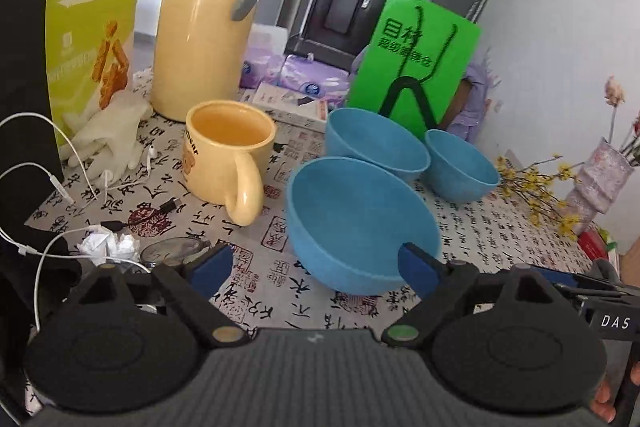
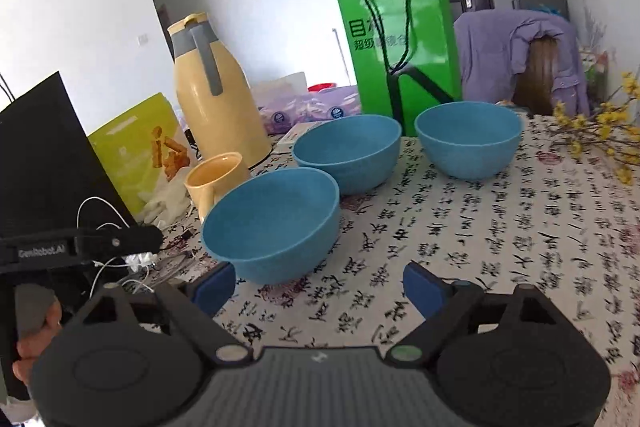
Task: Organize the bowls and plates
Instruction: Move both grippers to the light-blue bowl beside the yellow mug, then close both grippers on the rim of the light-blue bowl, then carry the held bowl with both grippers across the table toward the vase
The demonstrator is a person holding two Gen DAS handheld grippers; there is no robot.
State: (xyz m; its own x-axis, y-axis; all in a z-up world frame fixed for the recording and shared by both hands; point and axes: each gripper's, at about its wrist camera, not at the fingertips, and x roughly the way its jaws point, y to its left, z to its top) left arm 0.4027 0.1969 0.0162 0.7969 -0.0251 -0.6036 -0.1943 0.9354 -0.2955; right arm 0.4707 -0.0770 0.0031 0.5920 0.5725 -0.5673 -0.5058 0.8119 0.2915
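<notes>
Left wrist view: left gripper point(image 1: 316, 261) wide apart, empty, near blue bowl point(image 1: 360, 223); right gripper point(image 2: 320, 287) likewise, above tabletop point(image 2: 500, 227).

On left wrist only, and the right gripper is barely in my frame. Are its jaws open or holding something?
Observer: The right gripper is open, with nothing between its jaws, only tablecloth.
Operator: The two back bowls overlap for me. Are they touching?
Observer: No. The far right bowl stands apart from the middle bowl, and cloth shows between them.
Operator: What's behind the green bag?
Observer: A purple garment draped over a chair back, just right of the green bag.
</notes>
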